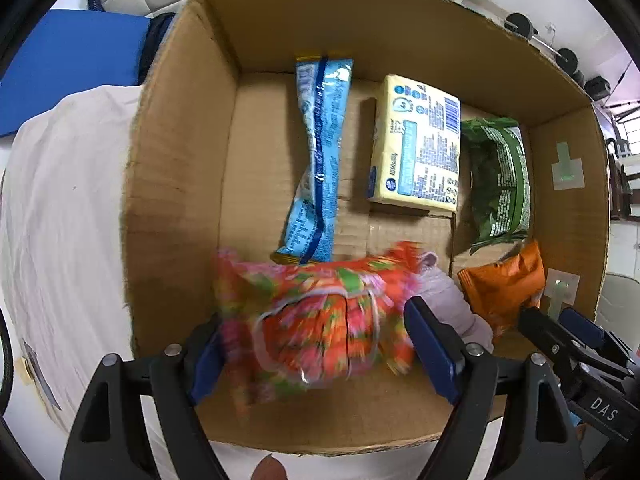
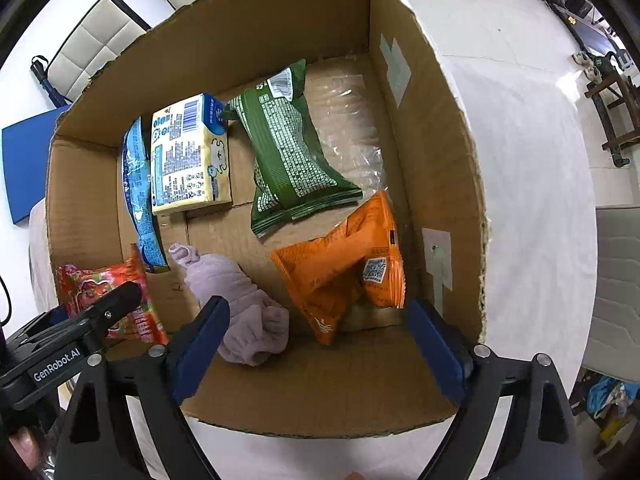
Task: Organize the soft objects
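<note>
A cardboard box (image 1: 176, 184) holds the soft things. My left gripper (image 1: 316, 344) is open, and a blurred orange-pink-green snack pack (image 1: 320, 312) lies between its fingers inside the box. My right gripper (image 2: 320, 344) is open and empty above the box's near right corner, over an orange packet (image 2: 344, 264) and a rolled lilac cloth (image 2: 240, 304). On the box floor lie a blue wrapper (image 1: 320, 152), a yellow tissue pack (image 1: 416, 148) and a green packet (image 1: 500, 176). The snack pack also shows in the right wrist view (image 2: 100, 292).
The box stands on a white cloth-covered table (image 2: 528, 168). A blue mat (image 1: 68, 64) and white padded chairs (image 2: 96, 40) lie beyond it. Weights and clutter are on the floor at the far right.
</note>
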The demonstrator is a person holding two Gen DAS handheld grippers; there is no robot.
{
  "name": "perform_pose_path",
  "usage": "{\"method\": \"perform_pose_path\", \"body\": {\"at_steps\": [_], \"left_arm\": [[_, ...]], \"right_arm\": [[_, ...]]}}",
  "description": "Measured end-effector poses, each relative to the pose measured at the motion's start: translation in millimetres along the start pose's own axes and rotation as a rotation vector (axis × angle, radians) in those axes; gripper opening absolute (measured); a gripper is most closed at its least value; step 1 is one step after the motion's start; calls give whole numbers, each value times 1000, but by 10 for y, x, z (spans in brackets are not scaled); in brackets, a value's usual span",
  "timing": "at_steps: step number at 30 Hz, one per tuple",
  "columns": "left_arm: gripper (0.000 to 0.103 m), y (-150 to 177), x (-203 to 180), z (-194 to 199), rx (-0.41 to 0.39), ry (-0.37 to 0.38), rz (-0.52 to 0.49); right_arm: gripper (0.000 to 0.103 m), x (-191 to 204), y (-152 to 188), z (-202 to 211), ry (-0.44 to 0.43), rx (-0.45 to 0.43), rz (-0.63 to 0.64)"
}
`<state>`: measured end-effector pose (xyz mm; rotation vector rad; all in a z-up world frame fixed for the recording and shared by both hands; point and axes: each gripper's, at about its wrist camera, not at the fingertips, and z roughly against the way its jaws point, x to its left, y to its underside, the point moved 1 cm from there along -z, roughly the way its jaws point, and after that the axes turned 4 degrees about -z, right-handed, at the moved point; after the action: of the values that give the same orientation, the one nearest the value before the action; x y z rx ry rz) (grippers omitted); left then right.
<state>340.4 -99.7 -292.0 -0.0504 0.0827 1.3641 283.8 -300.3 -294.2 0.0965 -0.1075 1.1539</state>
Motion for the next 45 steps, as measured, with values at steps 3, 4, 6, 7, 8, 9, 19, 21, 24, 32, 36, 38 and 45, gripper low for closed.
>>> {"method": "perform_pose_path", "body": {"at_steps": [3,4,6,7,8,9,19,21,24,32,36,38,45], "left_arm": [[82,20,8,56,-19,-19,-6],[82,23,9,74,-21,-21,-8],[82,30,21,113,-31,-24,-5],[87,36,20,128,-35,-27,-5],[91,41,25,148,-39,-29,-5],[95,49,30,170,-45,-36,-5],[97,147,-11,434,-108,-54,-7],[97,146,-26,512,-119,-52,-9],[97,187,-29,643,-143,-53,-9],[97,476,-181,1179,-248,-71,-13],[97,750,-207,1544,-301,-69,-6],[97,899,-222,1714,-334,-76,-7],[97,1505,-295,2234,-393,-84,-4]], "right_arm": [[95,15,-22,17,6,-5,-1],[96,14,-23,19,8,-4,-1],[96,21,-23,25,10,-4,-2],[96,26,-21,39,14,-8,0],[96,27,-17,61,17,-11,2],[96,23,-12,91,22,-14,7],[101,70,17,373,90,-89,59],[101,86,33,424,84,-93,64],[101,97,63,532,81,-110,69],[103,122,364,1048,61,-204,104],[103,58,635,1401,20,-253,100],[103,30,820,1602,21,-288,109],[103,-91,1483,2291,-34,-362,117]]}}
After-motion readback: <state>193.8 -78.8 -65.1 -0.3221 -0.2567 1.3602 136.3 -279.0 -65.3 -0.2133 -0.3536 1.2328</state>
